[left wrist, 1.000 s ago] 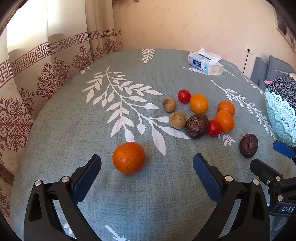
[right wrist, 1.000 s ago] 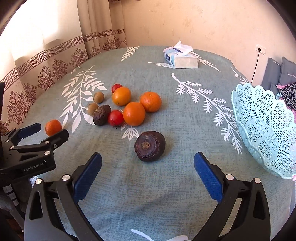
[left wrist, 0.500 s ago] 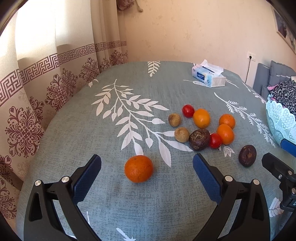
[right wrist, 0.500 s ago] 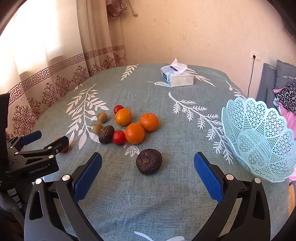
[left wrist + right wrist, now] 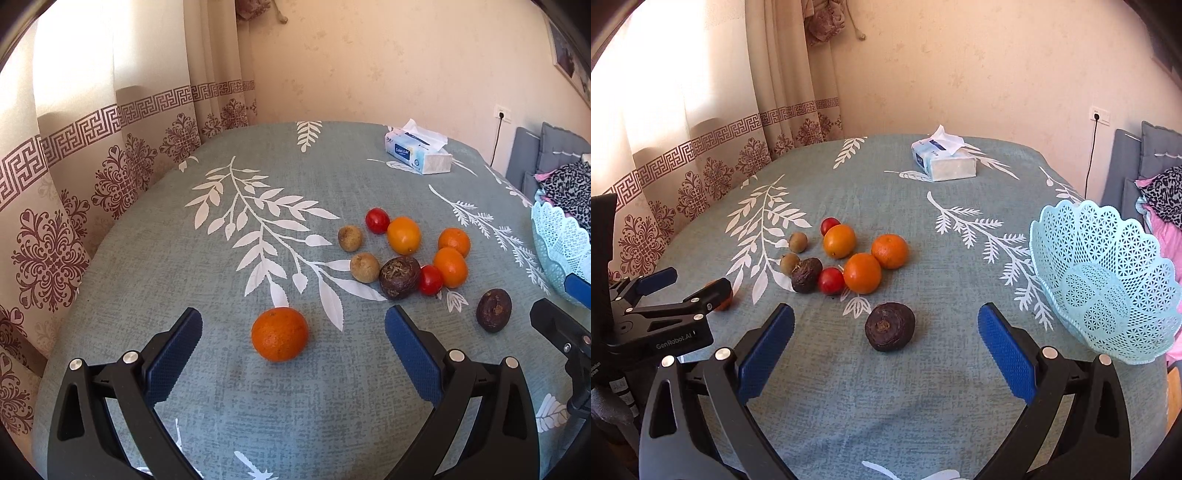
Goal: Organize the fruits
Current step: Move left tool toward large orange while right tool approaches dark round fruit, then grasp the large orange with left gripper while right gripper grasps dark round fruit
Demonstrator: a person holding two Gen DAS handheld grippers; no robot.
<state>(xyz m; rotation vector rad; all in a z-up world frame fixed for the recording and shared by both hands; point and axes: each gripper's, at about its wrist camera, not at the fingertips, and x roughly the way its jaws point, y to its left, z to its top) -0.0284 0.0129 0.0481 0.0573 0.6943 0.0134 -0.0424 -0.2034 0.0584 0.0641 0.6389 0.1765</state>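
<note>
A beige wall and patterned curtain [image 5: 713, 155] back a table [image 5: 886, 398] under a grey-green leaf-print cloth, with a tissue box [image 5: 943, 162] at the far side and bare cloth around the fruit cluster [image 5: 849, 254]. The left tongs [image 5: 293, 354] hang open, empty, with a lone orange [image 5: 279, 333] just ahead between the pads; the right tongs [image 5: 886, 350] are likewise open and empty behind a dark fruit [image 5: 889, 326]. Only the right view shows the whole blue basket [image 5: 1108, 280], tilted at the table's right edge, and there the left tongs' tip hides most of the orange, while the left view shows it in full.
</note>
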